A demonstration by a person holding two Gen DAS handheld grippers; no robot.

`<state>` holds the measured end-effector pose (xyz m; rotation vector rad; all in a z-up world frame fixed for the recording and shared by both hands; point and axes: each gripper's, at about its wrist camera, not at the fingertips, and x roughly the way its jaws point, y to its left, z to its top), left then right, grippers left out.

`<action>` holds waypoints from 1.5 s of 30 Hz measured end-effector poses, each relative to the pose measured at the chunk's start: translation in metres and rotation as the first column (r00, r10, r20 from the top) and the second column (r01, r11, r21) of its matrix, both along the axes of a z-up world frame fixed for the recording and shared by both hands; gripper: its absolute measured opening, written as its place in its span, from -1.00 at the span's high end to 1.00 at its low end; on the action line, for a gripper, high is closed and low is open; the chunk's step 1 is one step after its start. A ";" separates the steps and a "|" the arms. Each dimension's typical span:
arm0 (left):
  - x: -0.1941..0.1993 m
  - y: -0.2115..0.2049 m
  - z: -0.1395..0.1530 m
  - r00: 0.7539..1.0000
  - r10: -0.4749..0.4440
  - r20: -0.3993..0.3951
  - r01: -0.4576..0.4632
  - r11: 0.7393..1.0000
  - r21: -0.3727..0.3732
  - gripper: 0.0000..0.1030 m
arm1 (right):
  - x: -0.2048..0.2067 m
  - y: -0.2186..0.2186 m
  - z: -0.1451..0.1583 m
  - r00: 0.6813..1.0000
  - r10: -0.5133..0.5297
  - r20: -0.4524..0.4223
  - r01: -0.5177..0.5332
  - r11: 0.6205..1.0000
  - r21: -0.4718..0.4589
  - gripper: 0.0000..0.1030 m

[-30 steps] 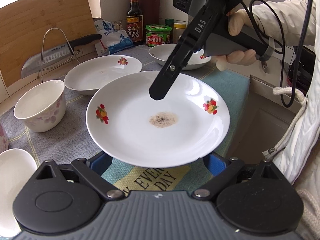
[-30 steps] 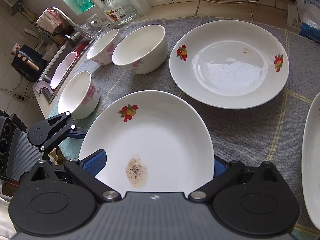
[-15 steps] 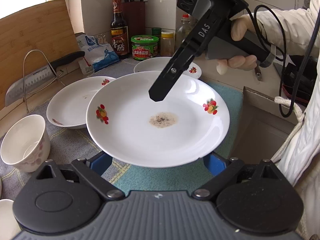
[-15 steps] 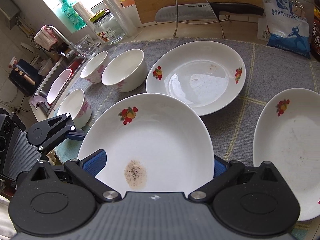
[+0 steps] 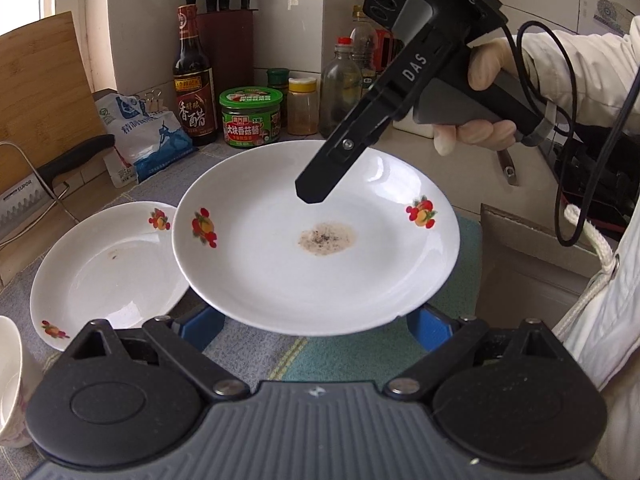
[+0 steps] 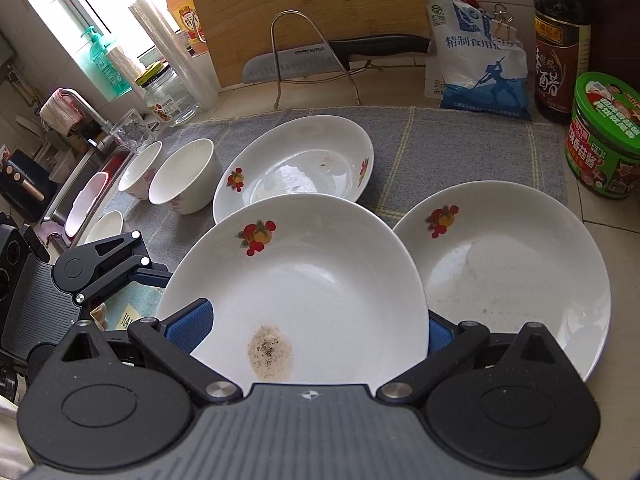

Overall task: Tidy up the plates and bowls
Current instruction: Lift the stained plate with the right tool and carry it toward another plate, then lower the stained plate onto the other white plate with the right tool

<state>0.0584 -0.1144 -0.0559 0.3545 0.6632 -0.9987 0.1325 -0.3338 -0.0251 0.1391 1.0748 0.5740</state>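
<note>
Both tools are carrying one soiled plate (image 5: 316, 240) between them, clear of the bench (image 6: 592, 216): the left tool (image 5: 316, 322) is spread wide with its blue pads (image 5: 202, 326) tucked under the plate's near rim, and the right tool (image 6: 308, 330) is doing the same from the opposite side, its blue pads (image 6: 188, 326) sitting at the rim, so each is gripping or cradling the plate rather than standing free (how hard the pads are pressing cannot be told). The plate is hanging above the grey mat (image 6: 440, 148), partly over a second plate (image 6: 296, 164) and just beside a third plate (image 6: 516, 280) lying at the right, which looks the likely place for stacking. The bowls (image 6: 184, 176) are waiting well apart by the sink (image 6: 80, 176). The main risk is the shared hold: if the two hands are drifting apart or tilting unevenly, the glazed rim could slide off the pads and the plate would drop onto the crockery below and chip it. The brown residue (image 5: 326, 238) could also smear or run if the plate tips. Lowering off-centre would leave the stack rocking, and the green jar (image 6: 604, 136) and vinegar bottle (image 6: 560, 40) are standing near enough to be knocked.
</note>
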 end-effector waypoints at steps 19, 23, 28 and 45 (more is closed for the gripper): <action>0.044 -0.058 -0.014 0.999 -0.044 -0.024 0.045 0.999 0.017 -0.88 | 0.026 -0.060 -0.021 0.997 -0.080 0.002 0.080 0.997 -0.010 -1.00; 0.049 -0.064 -0.015 0.999 -0.045 -0.025 0.046 0.999 0.020 -0.88 | 0.031 -0.066 -0.028 0.996 -0.091 -0.007 0.091 0.996 -0.005 -1.00; 0.054 -0.067 -0.015 0.999 -0.043 -0.023 0.044 0.999 0.020 -0.88 | 0.034 -0.072 -0.035 0.995 -0.098 -0.018 0.098 0.995 0.000 -1.00; 0.070 -0.079 -0.019 0.999 -0.043 -0.028 0.044 0.998 0.033 -0.89 | 0.045 -0.085 -0.045 0.991 -0.130 -0.019 0.130 0.991 -0.004 -1.00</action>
